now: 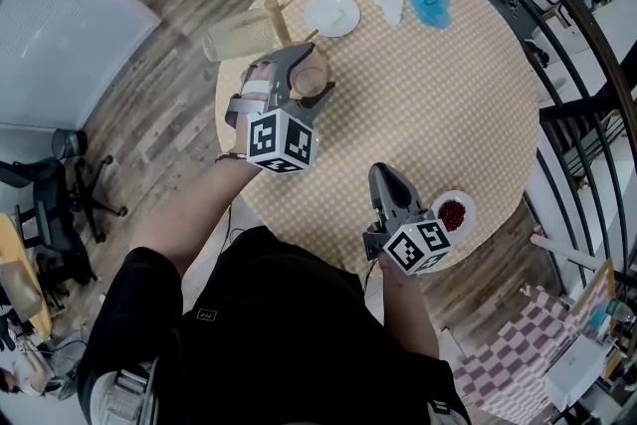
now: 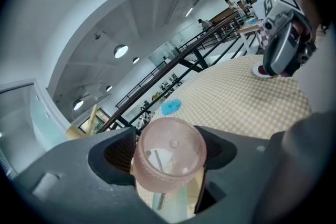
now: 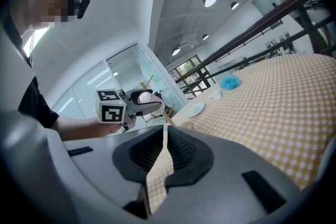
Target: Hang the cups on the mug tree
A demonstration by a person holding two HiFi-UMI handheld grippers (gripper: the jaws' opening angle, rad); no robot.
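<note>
In the head view my left gripper (image 1: 299,73) is shut on a pink translucent cup (image 1: 315,81) and holds it above the table's far left, close to the wooden mug tree (image 1: 275,19). A pale clear cup (image 1: 237,37) is at the tree's left side; whether it hangs on a peg I cannot tell. The left gripper view shows the pink cup (image 2: 169,155) lying sideways between the jaws, its round base facing the camera. My right gripper (image 1: 384,174) is shut with nothing in it near the table's front edge. In the right gripper view its jaws (image 3: 164,131) meet.
The round table (image 1: 438,105) carries a yellow checked cloth. At the back lie a white plate (image 1: 331,14), a crumpled white thing (image 1: 388,3) and a blue thing (image 1: 430,1). A small bowl of red bits (image 1: 454,213) sits by my right gripper. A black railing (image 1: 582,25) curves behind.
</note>
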